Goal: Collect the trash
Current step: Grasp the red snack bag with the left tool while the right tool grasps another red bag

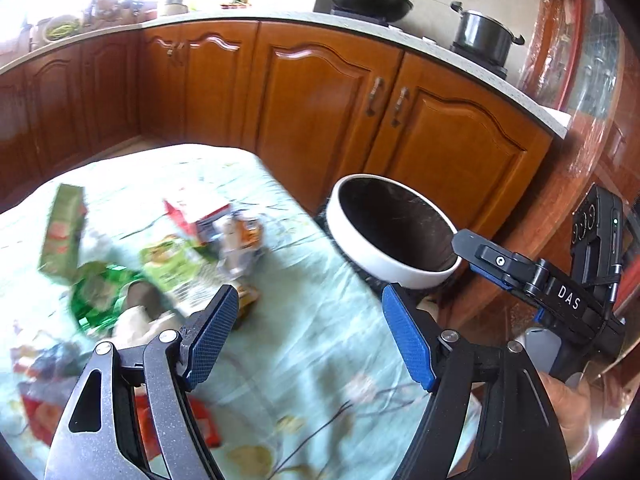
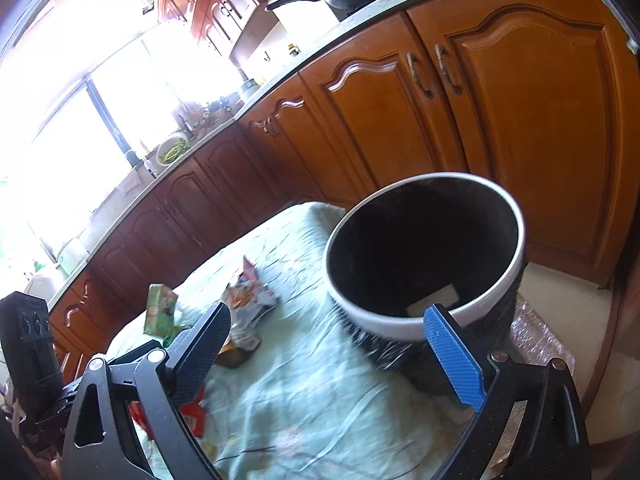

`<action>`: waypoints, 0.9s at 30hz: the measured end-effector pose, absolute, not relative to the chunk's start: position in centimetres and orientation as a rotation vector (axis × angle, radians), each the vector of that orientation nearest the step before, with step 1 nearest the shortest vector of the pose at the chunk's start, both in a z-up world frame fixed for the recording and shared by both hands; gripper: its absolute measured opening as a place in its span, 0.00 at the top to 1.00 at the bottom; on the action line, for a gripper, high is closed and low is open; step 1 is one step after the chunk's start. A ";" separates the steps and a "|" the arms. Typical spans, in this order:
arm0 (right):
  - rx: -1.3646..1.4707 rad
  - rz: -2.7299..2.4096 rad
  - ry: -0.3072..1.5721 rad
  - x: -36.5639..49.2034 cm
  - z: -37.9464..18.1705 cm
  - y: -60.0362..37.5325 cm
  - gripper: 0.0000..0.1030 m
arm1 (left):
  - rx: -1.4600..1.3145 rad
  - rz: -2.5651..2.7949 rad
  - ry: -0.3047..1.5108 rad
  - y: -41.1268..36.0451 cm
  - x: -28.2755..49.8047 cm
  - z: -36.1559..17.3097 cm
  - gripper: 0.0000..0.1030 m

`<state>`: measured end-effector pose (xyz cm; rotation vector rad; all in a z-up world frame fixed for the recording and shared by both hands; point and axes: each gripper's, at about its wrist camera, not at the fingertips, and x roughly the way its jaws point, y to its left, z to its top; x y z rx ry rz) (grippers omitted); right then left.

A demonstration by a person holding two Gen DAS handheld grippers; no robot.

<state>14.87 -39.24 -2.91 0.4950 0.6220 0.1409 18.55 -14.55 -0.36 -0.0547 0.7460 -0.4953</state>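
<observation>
Trash lies in a blurred heap on the pale green tablecloth [image 1: 312, 360]: a green carton [image 1: 60, 232], a green wrapper [image 1: 100, 296], a red and white box [image 1: 192, 216], a foil packet [image 1: 240, 240] and a red wrapper [image 1: 196, 424]. My left gripper [image 1: 310, 296] hovers open over bare cloth, right of the heap, holding nothing. A black bin with a white rim [image 1: 394, 272] stands off the table's right edge. My right gripper [image 2: 328, 316] is open and empty, its blue pad [image 2: 452, 356] just in front of the bin [image 2: 400, 324]. A pale flat piece [image 2: 434, 300] shows inside the bin.
Brown wooden cabinets [image 1: 328, 112] run behind the table under a light counter carrying a wok [image 1: 368, 0] and a lidded pot [image 1: 484, 36]. A hand [image 1: 568, 412] grips the right tool's handle. Light floor [image 2: 560, 292] lies beyond the bin.
</observation>
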 end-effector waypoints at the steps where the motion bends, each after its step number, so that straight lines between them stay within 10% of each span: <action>1: 0.491 0.151 0.625 14.6 -3.0 -38.6 0.04 | -0.059 -0.483 0.740 -13.8 18.2 -0.3 0.26; 27: 0.310 0.426 0.746 12.2 -5.2 -22.8 0.04 | -0.142 -0.234 0.722 1.1 13.3 -2.1 0.26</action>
